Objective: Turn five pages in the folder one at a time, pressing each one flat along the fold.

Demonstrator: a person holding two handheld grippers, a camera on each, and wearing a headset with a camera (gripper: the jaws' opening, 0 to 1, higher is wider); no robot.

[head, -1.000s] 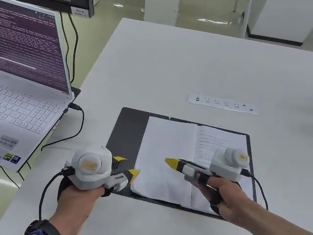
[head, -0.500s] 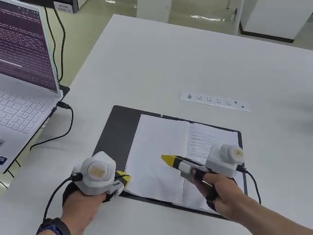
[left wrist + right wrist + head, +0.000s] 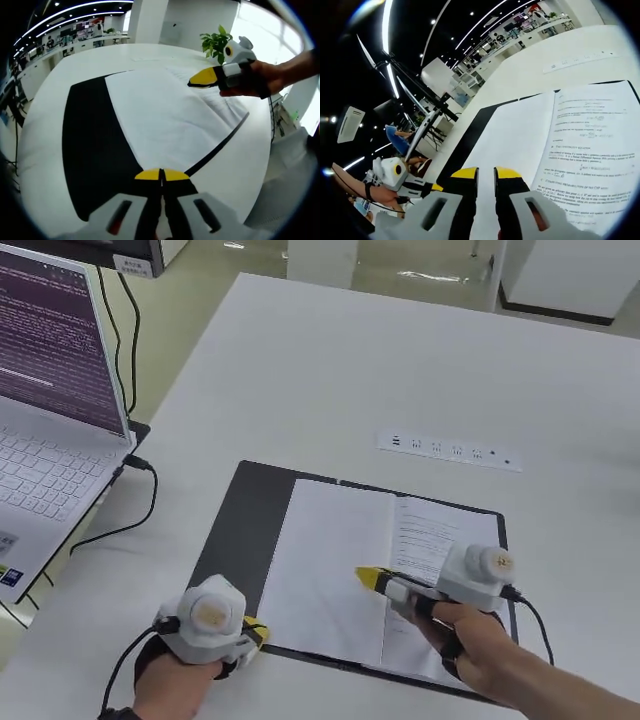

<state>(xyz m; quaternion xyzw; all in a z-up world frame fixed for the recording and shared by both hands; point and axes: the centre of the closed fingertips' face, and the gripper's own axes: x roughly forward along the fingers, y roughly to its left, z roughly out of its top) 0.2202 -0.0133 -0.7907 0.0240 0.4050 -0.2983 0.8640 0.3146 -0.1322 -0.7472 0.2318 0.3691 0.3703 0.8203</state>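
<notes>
The folder point(image 3: 240, 530) lies open on the white tabletop point(image 3: 400, 360), with its black cover bare on the left. A blank turned page point(image 3: 325, 560) lies left of the fold point(image 3: 392, 560), and a printed page point(image 3: 440, 530) lies to its right. The right gripper point(image 3: 368, 578) points its yellow tips at the blank page just beside the fold. In the right gripper view its jaws show a narrow gap and grip nothing. I cannot tell whether the tips touch the paper. The left gripper point(image 3: 252, 632) sits at the near left corner of the cover, its jaws pressed together and empty. I judge the step in hand to be pressing the turned page flat along the fold. The hazards are as follows. If I press away from the fold, I can set a false crease in the sheet. If I drag the tips with too much load, the paper can buckle or tear. The folder may skate on the smooth tabletop, because nothing visibly pins the cover. On the next turn, nearly closed jaws can catch two sheets at once and spoil the count.
</notes>
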